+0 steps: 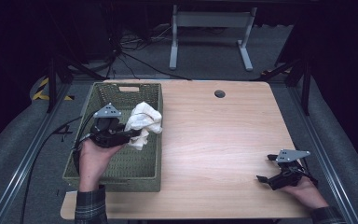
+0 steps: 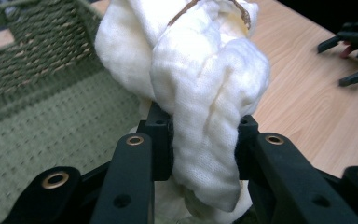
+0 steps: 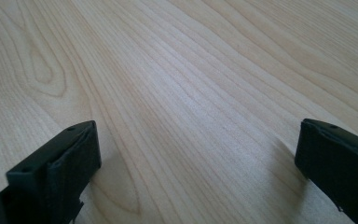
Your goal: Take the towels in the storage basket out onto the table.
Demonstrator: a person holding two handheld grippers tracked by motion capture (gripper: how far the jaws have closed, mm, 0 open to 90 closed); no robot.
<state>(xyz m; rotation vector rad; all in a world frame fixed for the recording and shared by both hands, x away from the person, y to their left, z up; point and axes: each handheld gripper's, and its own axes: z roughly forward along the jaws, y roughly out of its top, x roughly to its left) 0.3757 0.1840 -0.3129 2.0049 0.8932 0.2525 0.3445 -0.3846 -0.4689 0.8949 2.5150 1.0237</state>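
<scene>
White cloth (image 1: pixel 143 123), bunched and crumpled, hangs clamped between the two black jaws of my left gripper (image 1: pixel 131 134). In the left gripper view the cloth (image 2: pixel 200 84) billows above and ahead of the pads (image 2: pixel 161 135), which press into its narrowed waist from both sides, while a lower fold droops past them toward the camera. From the high view I see the bundle raised over the right-hand wall of the green woven basket (image 1: pixel 144 91), partly above the basket floor and partly above its rim, with the gripper beside it on the basket side. My left hand (image 1: pixel 94 156) reaches in over the basket's near half. The basket stands on the left part of the wooden table (image 1: pixel 214 140). Well apart, at the table's near right corner, my right gripper (image 1: pixel 266 169) rests low over the bare wood; its jaws stand wide with nothing between them, as the right gripper view confirms.
</scene>
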